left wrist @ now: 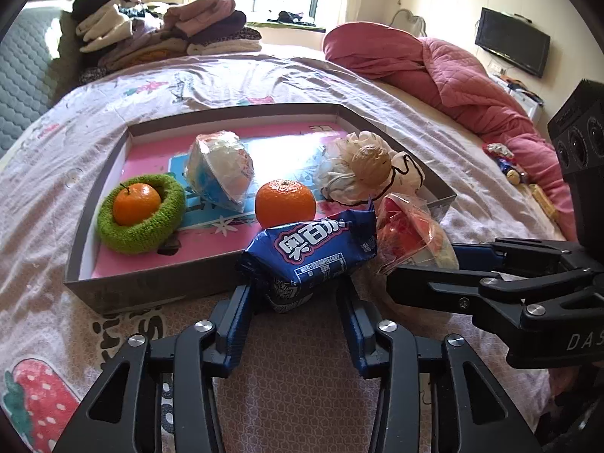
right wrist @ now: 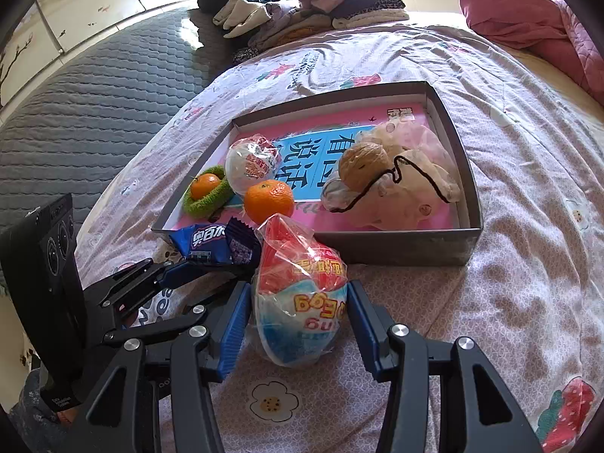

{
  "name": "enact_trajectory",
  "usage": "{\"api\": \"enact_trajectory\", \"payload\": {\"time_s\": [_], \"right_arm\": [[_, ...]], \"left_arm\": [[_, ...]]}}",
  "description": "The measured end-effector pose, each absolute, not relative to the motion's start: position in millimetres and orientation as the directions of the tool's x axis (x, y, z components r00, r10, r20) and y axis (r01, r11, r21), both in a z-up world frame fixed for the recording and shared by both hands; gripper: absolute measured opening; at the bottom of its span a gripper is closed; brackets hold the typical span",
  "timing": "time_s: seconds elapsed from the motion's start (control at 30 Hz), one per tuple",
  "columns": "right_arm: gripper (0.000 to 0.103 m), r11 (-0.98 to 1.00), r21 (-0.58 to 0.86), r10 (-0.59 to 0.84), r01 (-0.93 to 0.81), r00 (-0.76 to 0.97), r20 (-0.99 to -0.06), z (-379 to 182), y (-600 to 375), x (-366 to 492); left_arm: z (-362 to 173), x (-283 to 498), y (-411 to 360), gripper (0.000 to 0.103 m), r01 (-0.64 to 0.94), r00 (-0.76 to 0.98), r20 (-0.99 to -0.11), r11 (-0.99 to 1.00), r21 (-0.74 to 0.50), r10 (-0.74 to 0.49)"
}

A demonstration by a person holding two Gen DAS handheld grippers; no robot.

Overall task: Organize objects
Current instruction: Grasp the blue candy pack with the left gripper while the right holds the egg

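Both claws sit low over the bedsheet (right wrist: 509, 196), just short of the near wall of the shallow box (left wrist: 151, 287), each with one item between its fingers. The left gripper (left wrist: 296, 294) has the blue snack packet (left wrist: 313, 256) in its mouth; the fingers flank the packet's lower end and look to be pressing its sides, though I can't be sure the grip is firm, since the wrapper is soft and bulges between them. The packet's long axis runs away from the claw, up toward the box, its far end leaning over the rim next to the loose orange (left wrist: 285, 204). The right gripper (right wrist: 298, 321) straddles the wrapped toy egg (right wrist: 298, 294), half open around its broad white end; the left pad seems to touch the plastic wrap, the right pad shows a slim gap, so I'd call that one not yet clamped. The egg points its red tip forward at the box wall. Already inside the box are a second orange in a green ring (left wrist: 141, 213), another wrapped egg (left wrist: 221, 171) and a plush toy (right wrist: 392, 173). The relation that matters: both items lie on the near side of the wall, straight ahead of their own claws, with the box directly beyond. My guess is each needs a lift over the rim and forward; the left has the shorter way, its packet already touching the rim, while the egg lies on the sheet just shy of the wall.
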State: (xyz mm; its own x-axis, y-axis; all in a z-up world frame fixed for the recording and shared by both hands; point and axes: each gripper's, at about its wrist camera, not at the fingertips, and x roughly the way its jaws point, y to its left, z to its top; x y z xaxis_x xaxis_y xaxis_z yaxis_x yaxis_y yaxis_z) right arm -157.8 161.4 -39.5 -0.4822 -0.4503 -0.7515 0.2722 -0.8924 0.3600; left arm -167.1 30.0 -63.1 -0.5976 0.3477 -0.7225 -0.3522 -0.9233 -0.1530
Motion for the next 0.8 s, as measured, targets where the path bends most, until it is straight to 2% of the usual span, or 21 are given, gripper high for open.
{"api": "enact_trajectory", "payload": {"time_s": [0.33, 0.8], "right_arm": [[0.051, -0.893, 0.359, -0.450, 0.273, -0.493, -0.744, -34, 165, -157], [0.051, -0.893, 0.349, -0.448, 0.283, -0.515, -0.731, -22, 165, -158]], "left_arm": [[-63, -169, 24, 0.037, -0.384, -0.571, -0.695, -0.890, -0.245, 0.438], [-56, -164, 19, 0.031, -0.396, -0.576, -0.672, -0.878, -0.270, 0.466]]}}
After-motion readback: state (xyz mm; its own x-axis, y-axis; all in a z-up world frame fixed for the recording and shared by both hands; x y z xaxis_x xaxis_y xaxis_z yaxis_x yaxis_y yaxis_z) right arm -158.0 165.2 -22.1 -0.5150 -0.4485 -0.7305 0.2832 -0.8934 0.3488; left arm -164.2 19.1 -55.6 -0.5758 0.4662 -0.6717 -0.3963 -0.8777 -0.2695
